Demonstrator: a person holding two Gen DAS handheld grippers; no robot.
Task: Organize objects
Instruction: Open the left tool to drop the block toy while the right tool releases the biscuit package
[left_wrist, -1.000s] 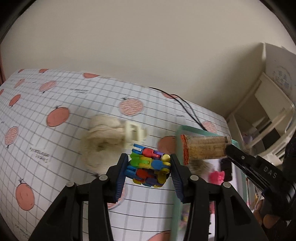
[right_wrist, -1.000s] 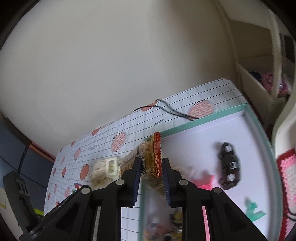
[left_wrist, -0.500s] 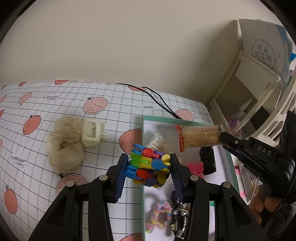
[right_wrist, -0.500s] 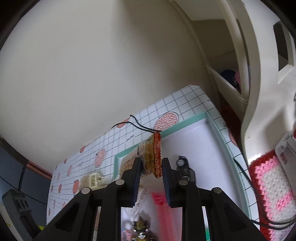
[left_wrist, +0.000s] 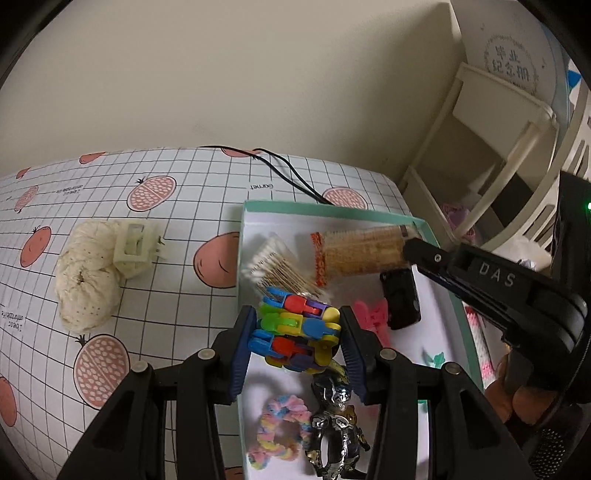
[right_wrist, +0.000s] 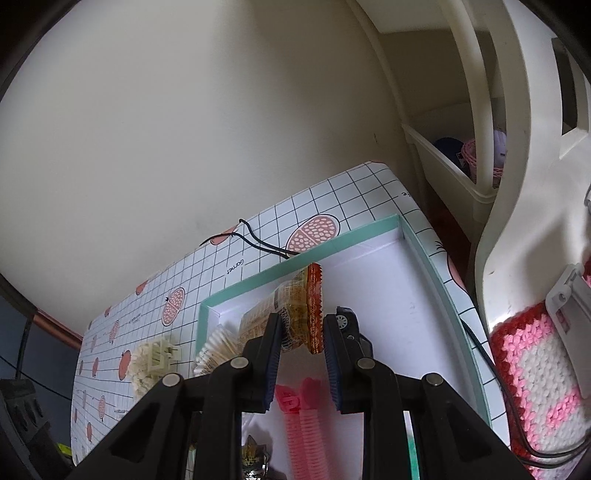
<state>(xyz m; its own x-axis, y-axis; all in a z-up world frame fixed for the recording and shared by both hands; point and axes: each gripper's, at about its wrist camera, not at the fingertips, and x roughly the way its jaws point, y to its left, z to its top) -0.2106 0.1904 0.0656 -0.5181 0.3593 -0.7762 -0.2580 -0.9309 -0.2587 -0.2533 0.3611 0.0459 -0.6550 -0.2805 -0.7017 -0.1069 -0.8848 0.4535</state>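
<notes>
My left gripper (left_wrist: 297, 338) is shut on a multicoloured block toy (left_wrist: 295, 338), held above the left side of the teal-rimmed tray (left_wrist: 317, 207). My right gripper (right_wrist: 301, 334) is shut on a tan snack packet (right_wrist: 295, 317) with a red crimped end, held over the tray's (right_wrist: 299, 266) far part; that packet (left_wrist: 356, 254) also shows in the left wrist view, on the black gripper arm coming in from the right. In the tray lie a bundle of cotton swabs (left_wrist: 275, 264), a black toy car (left_wrist: 400, 297), a pink clip (left_wrist: 371, 319), a pastel scrunchie (left_wrist: 280, 428) and a metallic figure (left_wrist: 338, 417).
On the gridded fruit-print tablecloth (left_wrist: 166, 266) left of the tray sit a cream scrunchie (left_wrist: 86, 280) and a cream claw clip (left_wrist: 136, 249). A black cable (left_wrist: 291, 173) runs to the tray's far edge. A cream shelf unit (left_wrist: 491, 155) stands right of the table, and a crocheted pink cloth (right_wrist: 535, 373) lies close by.
Both grippers have swung right from over the tablecloth to above the tray, each keeping its object. More of the tray's contents have come into view.
</notes>
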